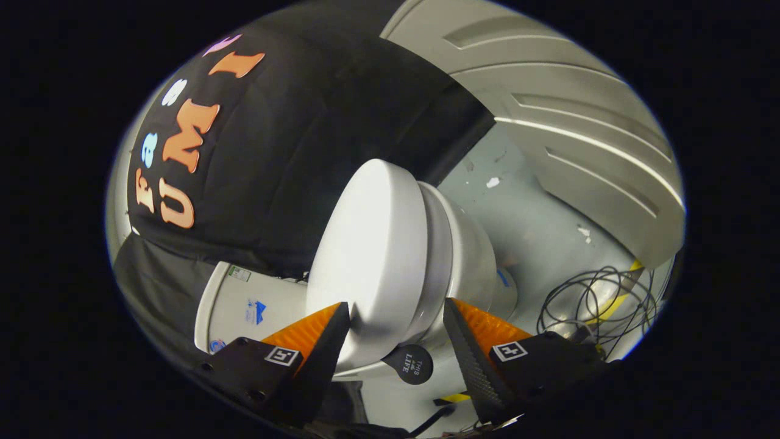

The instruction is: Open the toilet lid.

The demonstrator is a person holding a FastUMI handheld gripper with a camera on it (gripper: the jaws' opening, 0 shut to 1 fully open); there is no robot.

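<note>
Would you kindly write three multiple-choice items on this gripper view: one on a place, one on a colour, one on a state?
1. Where does the toilet lid sit relative to the gripper?
A. Between and just ahead of its fingers
B. Far off beside the door
C. Behind the black cloth

2. What colour is the lid?
A. Blue
B. White
C. Black

3. How do the gripper's fingers stand?
A. Clamped on the cables
B. Closed together
C. Open, spread either side of the lid's edge

Answers: 1 A, the lid's edge lies in the gap; 2 B, it is glossy white; 3 C, a wide gap separates the fingers.
</note>
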